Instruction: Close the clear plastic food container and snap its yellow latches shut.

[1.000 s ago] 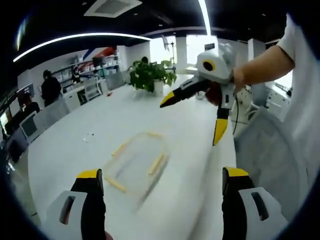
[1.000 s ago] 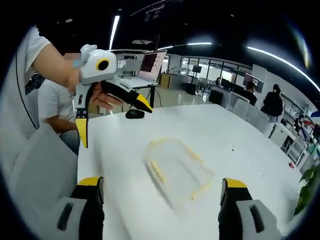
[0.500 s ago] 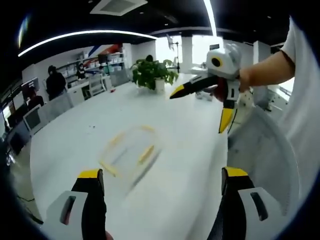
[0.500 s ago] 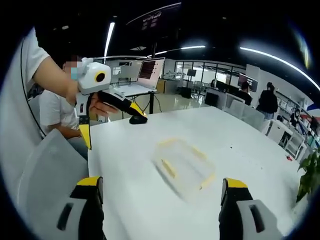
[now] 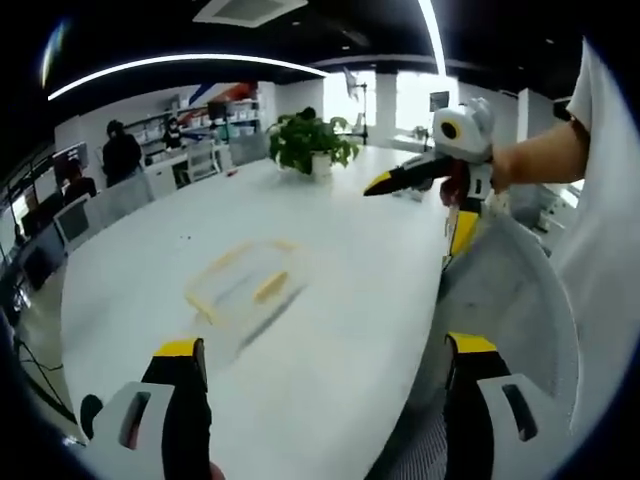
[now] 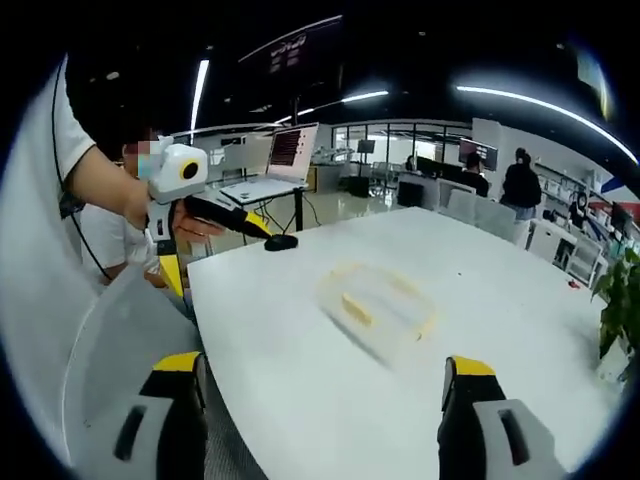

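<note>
The person is holding both grippers up off the table, well back from the clear plastic food container, which is lying flat out on the white table, yellow latches showing along its edges. Neither tool is touching it. The left gripper is standing with its jaws wide apart and nothing between them; the right gripper is the same, spread and empty. From each side the other tool is showing raised in a hand near the table's edge, its yellow-tipped jaws splayed. I would judge the hands are being kept clear and open like this because no latch is being worked at this instant; whether the lid is fully seated and the latches snapped down is too blurred to tell.

The table is a long, pale oval, bare around the container. A potted plant is sitting at one end, a laptop and a dark mouse toward the other. A grey chair back is standing beside the person. Around us, an open office is stretching away under a dark ceiling with light strips, people standing by desks.
</note>
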A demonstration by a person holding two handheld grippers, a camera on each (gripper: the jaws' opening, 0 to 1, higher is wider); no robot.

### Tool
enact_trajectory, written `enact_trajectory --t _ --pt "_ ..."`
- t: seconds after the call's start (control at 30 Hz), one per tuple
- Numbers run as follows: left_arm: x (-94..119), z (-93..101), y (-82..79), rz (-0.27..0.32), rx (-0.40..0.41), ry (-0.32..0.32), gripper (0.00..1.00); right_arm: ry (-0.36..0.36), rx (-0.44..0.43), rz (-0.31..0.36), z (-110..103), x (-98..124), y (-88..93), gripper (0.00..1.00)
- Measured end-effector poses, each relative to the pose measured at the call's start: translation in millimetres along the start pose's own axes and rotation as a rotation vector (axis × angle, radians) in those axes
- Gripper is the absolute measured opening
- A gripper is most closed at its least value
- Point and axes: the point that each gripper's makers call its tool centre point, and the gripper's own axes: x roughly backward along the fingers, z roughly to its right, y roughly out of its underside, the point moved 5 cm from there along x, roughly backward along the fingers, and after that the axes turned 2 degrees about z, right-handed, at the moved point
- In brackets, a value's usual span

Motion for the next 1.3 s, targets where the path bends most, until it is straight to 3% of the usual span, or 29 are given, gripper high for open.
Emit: enact_trajectory --t 0.2,0.87,0.9,0.97,1.3 --pt "3 12.2 0.0 0.04 0.03 -0.018 0.96 0.022 -0.025 0.02 -5 12 4.2 0.99" --pt "-2 40.5 33.1 0.017 0.068 -0.012 0.93 0.023 -0.048 0.013 -24 23 22.1 0.92" --pt "-2 39.2 33.4 0.007 0.052 -0.018 0.92 0.021 -0.045 0.013 -24 23 22.3 0.92" --pt "-1 37.0 28.2 0.042 0.072 -0.024 0.92 0.023 -0.039 0.018 -25 23 22.1 0.92" --pt "0 37.9 30.4 0.041 0.076 -0.024 0.89 0.046 -0.062 0.03 -22 26 22.7 0.9"
